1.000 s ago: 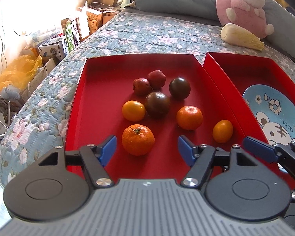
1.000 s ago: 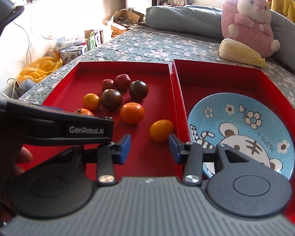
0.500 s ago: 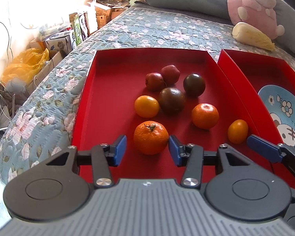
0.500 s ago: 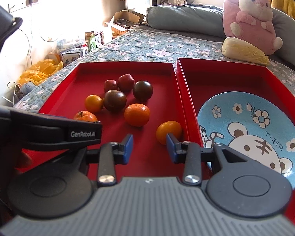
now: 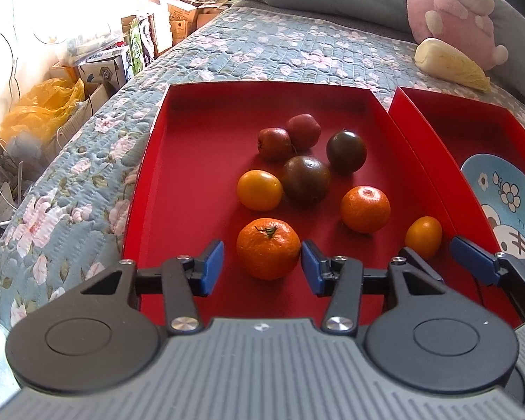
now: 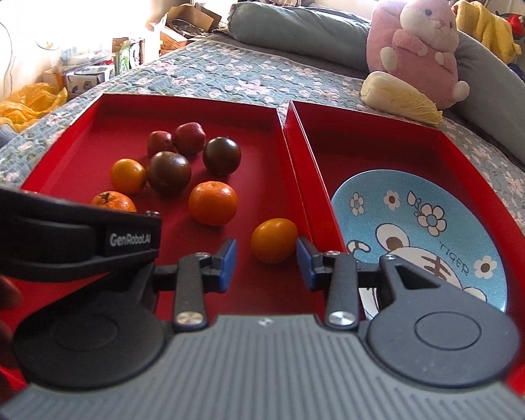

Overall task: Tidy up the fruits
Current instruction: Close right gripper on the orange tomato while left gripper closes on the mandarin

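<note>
Side by side on a quilted bed (image 5: 248, 52), a red tray (image 5: 192, 161) of loose fruit sits against a second red tray (image 6: 378, 140) holding a tiger plate (image 6: 437, 224), still bare. Both grippers stand with jaws open and nothing gripped: the left gripper (image 5: 262, 267) straddles a stemmed tangerine (image 5: 267, 248), its right pad seemingly touching the peel, while the right gripper (image 6: 266, 264) brackets a small yellow tomato (image 6: 274, 239) near the trays' shared wall. An off-centre squeeze could roll either round fruit away or bruise it, and the close-working grippers risk colliding.
</note>
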